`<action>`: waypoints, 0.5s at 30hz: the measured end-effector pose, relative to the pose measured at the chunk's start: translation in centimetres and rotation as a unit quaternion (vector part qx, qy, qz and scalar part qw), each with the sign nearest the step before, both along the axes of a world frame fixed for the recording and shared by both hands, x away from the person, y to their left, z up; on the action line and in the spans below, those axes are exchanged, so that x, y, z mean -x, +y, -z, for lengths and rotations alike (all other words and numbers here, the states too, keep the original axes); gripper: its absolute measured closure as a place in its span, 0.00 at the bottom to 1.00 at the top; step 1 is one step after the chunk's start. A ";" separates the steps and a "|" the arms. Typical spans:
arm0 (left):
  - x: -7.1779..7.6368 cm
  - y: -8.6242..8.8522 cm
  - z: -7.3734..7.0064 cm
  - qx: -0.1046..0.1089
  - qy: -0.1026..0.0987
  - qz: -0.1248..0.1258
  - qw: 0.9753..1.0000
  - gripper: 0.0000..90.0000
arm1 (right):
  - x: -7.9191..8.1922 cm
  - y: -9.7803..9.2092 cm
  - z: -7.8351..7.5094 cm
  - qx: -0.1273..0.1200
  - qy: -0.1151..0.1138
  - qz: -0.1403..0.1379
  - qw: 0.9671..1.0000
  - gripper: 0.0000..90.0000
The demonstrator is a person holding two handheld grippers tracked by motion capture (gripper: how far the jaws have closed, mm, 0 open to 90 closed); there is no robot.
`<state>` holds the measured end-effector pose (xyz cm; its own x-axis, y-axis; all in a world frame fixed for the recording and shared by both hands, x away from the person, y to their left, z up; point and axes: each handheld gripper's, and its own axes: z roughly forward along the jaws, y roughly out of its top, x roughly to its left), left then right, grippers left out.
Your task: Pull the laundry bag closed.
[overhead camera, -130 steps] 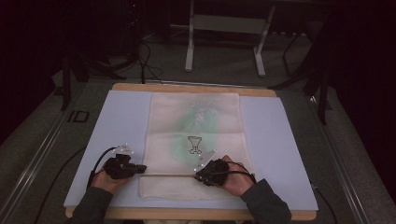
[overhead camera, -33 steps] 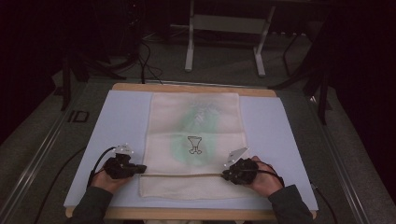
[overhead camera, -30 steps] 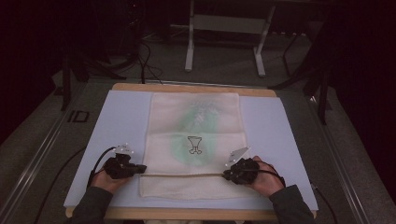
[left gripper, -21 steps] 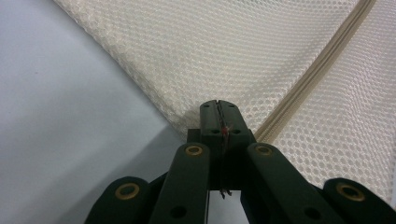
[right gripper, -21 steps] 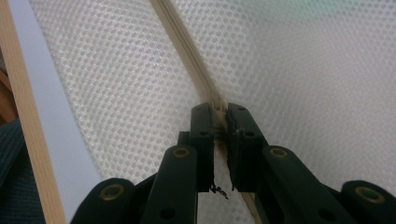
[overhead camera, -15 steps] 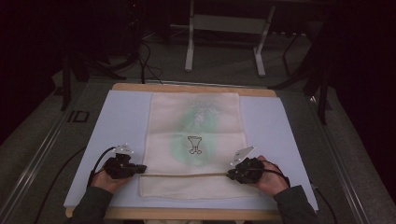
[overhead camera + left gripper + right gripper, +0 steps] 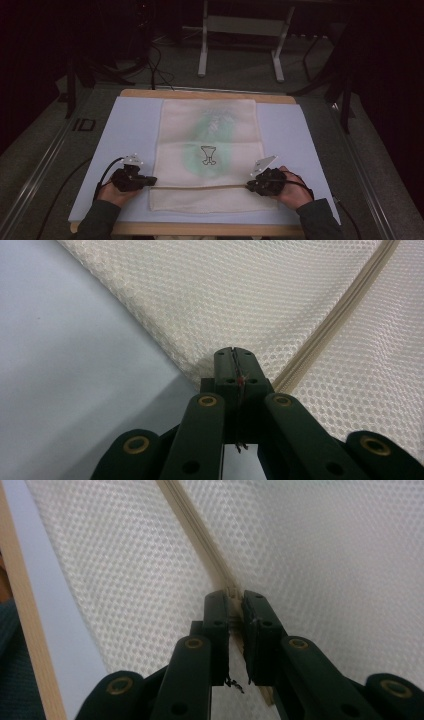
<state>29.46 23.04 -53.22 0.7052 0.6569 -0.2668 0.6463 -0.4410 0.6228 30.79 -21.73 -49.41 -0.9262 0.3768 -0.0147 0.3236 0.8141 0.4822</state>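
Mesh laundry bag (image 7: 210,150) lies flat at the middle of a pale blue mat (image 7: 125,130) on the table (image 7: 200,93), a small printed figure (image 7: 208,155) at its centre. Zipper (image 7: 200,187) runs across the near part of the bag — taut between the two claws. Left claw (image 7: 151,181) is clamped on the bag's left edge at the zipper end, jaws pressed together. Right claw (image 7: 248,186) pinches the zipper at the right edge — jaws nearly together with the zipper tape between them. Both hands rest on the mat, well apart.
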 end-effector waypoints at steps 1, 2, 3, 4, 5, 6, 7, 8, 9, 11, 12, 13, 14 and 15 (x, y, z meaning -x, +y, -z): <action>0.0 0.0 0.0 0.000 0.000 0.000 1.000 1.00 | 0.0 -0.2 0.0 -0.001 0.001 0.001 1.000 0.91; 0.0 0.0 0.0 0.000 0.000 0.000 1.000 1.00 | -0.1 -0.3 -0.1 -0.004 0.001 0.001 1.000 0.91; 0.0 0.0 0.0 0.000 0.000 -0.001 1.000 1.00 | 0.0 -0.4 -0.1 -0.001 0.002 0.003 1.000 0.91; 0.0 0.0 0.0 0.000 0.000 -0.001 1.000 1.00 | -0.1 -0.6 -0.1 0.000 0.000 0.002 1.000 0.91; 0.0 0.0 0.0 0.000 0.000 -0.001 1.000 1.00 | -0.1 -0.6 -0.1 0.000 0.000 0.002 1.000 0.91; 0.0 0.0 0.0 0.000 -0.001 0.000 1.000 1.00 | 0.0 -0.7 -0.1 0.000 0.002 0.005 1.000 0.91; 0.0 0.0 0.0 0.000 0.000 -0.001 1.000 1.00 | 0.0 -1.0 -0.1 -0.001 0.004 0.007 1.000 0.91; 0.0 0.0 0.0 0.000 0.000 -0.001 1.000 1.00 | 0.0 -1.2 -0.1 0.000 0.004 0.008 1.000 0.91; 0.0 0.0 0.0 0.000 -0.001 -0.002 1.000 1.00 | 0.0 -1.4 -0.1 -0.001 0.005 0.011 1.000 0.91; 0.0 0.0 0.0 0.000 -0.001 -0.002 1.000 1.00 | 0.0 -1.6 -0.1 -0.002 0.005 0.012 1.000 0.91; 0.0 0.0 0.0 -0.001 -0.001 -0.001 1.000 1.00 | 0.1 -1.8 0.0 -0.002 0.005 0.013 1.000 0.91; 0.0 0.0 0.0 -0.001 -0.001 -0.001 1.000 1.00 | 0.2 -2.2 0.0 -0.002 0.008 0.019 1.000 0.91; 0.0 0.0 0.0 -0.001 -0.001 0.000 1.000 1.00 | 0.2 -2.4 0.1 -0.003 0.007 0.018 1.000 0.91; 0.0 0.0 0.0 -0.001 -0.001 -0.001 1.000 1.00 | 0.2 -2.6 0.1 -0.002 0.008 0.021 1.000 0.91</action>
<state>29.43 23.02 -53.21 0.7047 0.6582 -0.2649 0.6462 -0.4413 0.6226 30.57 -24.34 -49.55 -0.9093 0.4162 0.0018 0.3660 0.7976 0.4794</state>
